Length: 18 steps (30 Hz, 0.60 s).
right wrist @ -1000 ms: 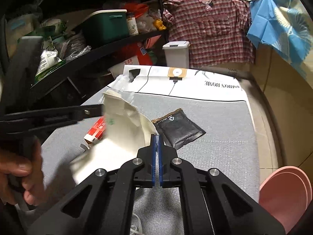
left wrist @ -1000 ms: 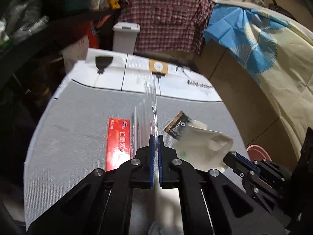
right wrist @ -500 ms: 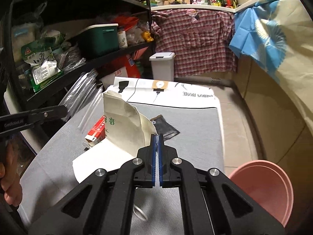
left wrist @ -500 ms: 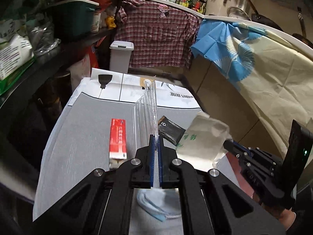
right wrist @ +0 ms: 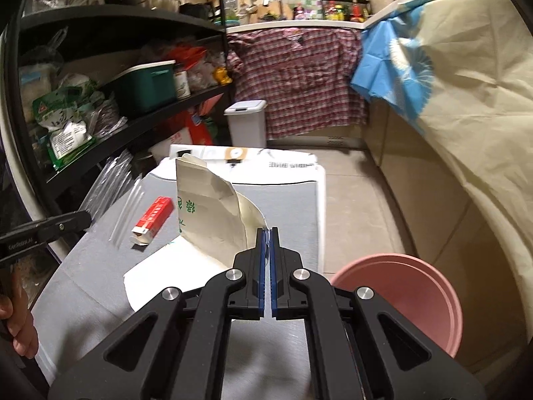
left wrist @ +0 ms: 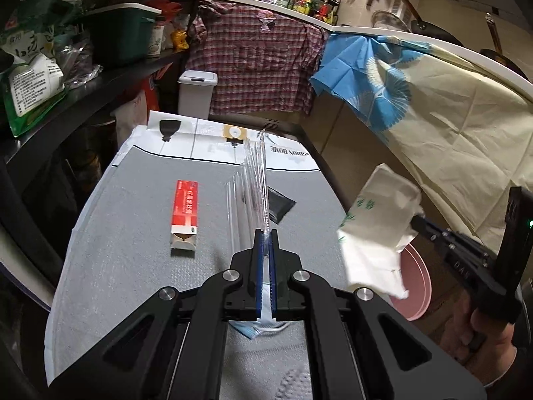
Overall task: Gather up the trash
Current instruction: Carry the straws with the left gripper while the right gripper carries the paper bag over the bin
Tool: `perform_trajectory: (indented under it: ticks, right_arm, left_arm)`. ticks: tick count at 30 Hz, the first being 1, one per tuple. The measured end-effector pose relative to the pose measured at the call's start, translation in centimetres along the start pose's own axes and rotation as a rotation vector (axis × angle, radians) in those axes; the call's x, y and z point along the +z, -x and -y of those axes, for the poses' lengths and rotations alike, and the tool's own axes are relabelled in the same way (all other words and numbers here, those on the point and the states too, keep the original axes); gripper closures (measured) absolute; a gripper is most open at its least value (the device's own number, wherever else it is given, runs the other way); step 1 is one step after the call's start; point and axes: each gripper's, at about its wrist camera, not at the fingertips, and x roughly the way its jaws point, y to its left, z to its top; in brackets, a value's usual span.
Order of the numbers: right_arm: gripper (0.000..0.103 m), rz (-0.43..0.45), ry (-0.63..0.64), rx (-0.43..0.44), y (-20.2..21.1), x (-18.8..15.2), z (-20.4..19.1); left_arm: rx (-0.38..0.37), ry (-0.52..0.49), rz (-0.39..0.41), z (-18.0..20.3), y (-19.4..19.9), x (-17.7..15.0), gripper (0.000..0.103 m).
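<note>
My left gripper (left wrist: pixel 265 235) is shut on a clear plastic bag (left wrist: pixel 255 180) that stands up from its tips above the grey table (left wrist: pixel 133 233). My right gripper (right wrist: pixel 266 233) is shut on a white paper bag with green print (right wrist: pixel 213 220); in the left wrist view the paper bag (left wrist: pixel 379 220) hangs past the table's right edge, above the pink bin (left wrist: pixel 416 283). A red carton (left wrist: pixel 185 210) and a black sachet (left wrist: pixel 278 205) lie on the table. A blue face mask (left wrist: pixel 256 328) lies under my left gripper.
The pink bin (right wrist: pixel 406 296) stands on the floor right of the table. Black shelves (right wrist: pixel 116 66) packed with goods run along the left. A white pedal bin (right wrist: pixel 246 123) stands beyond the table. Cloth-covered counter on the right.
Both grippers have lifted and pulled back. The right gripper has carried the paper bag rightward off the table to above the pink bin. The left still holds the clear bag.
</note>
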Motion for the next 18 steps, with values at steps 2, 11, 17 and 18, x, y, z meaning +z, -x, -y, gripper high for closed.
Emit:
perform_trajectory:
  ticks: [2,11,17,18]
  right_arm:
    - [0.101,0.006,-0.016,-0.019,1.0,0.1,1.1]
    - [0.101,0.04,-0.071,-0.106,4.8,-0.1,5.9]
    - [0.101,0.049,-0.084,-0.157,6.2,-1.0,8.2]
    - [0.101,0.051,-0.089,-0.162,6.4,-1.2,8.6]
  left_arm:
    - [-0.01,-0.002,-0.002,0.3,0.1,-0.2,0.1]
    - [-0.043,-0.049,-0.015,2.5,0.1,-1.4,0.1]
    - [-0.06,-0.091,-0.017,4.1,0.2,-2.0,0.1]
    - [-0.064,-0.098,-0.02,4.4,0.1,-2.2,0.1]
